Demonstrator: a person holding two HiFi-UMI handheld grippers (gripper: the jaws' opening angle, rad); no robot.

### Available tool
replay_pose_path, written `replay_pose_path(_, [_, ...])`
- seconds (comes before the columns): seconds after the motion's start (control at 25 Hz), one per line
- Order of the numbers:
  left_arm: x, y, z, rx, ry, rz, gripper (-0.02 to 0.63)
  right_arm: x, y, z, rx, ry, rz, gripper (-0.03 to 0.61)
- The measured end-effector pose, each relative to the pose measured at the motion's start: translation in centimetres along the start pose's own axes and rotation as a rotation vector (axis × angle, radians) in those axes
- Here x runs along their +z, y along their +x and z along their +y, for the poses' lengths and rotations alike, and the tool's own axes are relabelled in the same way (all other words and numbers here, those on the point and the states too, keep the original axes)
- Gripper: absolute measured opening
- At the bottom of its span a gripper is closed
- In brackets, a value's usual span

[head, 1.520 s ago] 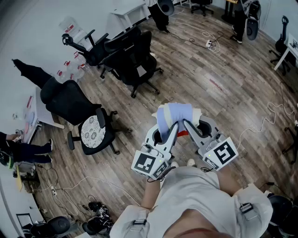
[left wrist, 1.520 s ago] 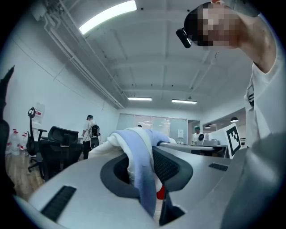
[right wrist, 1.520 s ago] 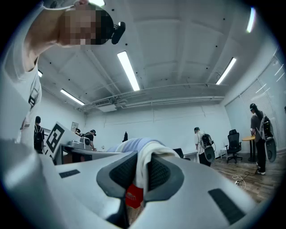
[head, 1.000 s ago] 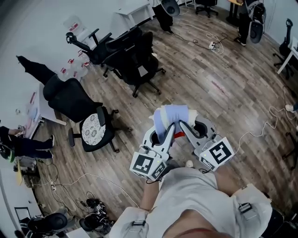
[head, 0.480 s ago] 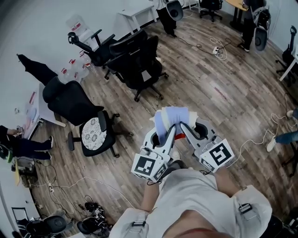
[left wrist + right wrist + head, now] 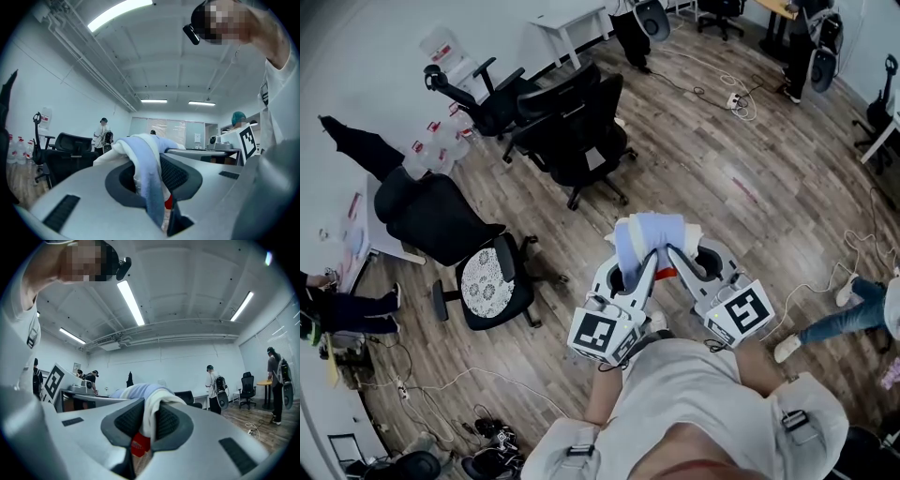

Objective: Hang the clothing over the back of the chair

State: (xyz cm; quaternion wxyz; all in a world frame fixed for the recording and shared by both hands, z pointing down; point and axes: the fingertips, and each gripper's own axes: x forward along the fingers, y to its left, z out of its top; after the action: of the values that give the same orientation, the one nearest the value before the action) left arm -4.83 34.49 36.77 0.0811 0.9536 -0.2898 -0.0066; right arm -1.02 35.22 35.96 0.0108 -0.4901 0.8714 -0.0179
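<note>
A black swivel office chair with a white lace-patterned seat cover (image 6: 492,277) stands on the wood-plank floor (image 6: 750,178), well apart from the fingers, off to the left of the left-hand ones. Its dark backrest is on the side away from them.

The left gripper (image 6: 152,180) is held level in front of the person's chest. Its marker cube sits close to the body and its fingers point away and angle inward toward the other gripper. Its jaws stand narrow, and the ribbed pads pinch a fold of the bundled pale blue and white clothing (image 6: 652,234). The cloth rises between the pads and drapes over the fingertips.

The right gripper (image 6: 143,423) is just beside it, also level, and mirrors it by angling inward, so the two sets of fingers nearly meet under the bundle. Its jaws are also narrow and clamp a white fold of the same garment. A small red label (image 6: 139,445) hangs just below the pads. The clothing bridges both pairs of fingers and is carried off the floor.
</note>
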Motion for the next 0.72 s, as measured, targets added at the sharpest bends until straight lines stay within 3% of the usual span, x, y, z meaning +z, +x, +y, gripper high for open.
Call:
replay_pose_path(0.48, [0.8, 4.3, 4.4, -0.058, -0.016, 0.012, 0.094, 0.2, 4.5, -4.0, -0.068, -0.003, 0.013, 0.057])
replay_pose_path(0.72, [0.7, 7.3, 6.2, -0.053, -0.017, 0.022, 0.094, -0.2, 6.5, -6.9, -0.06, 0.003, 0.017, 0.057])
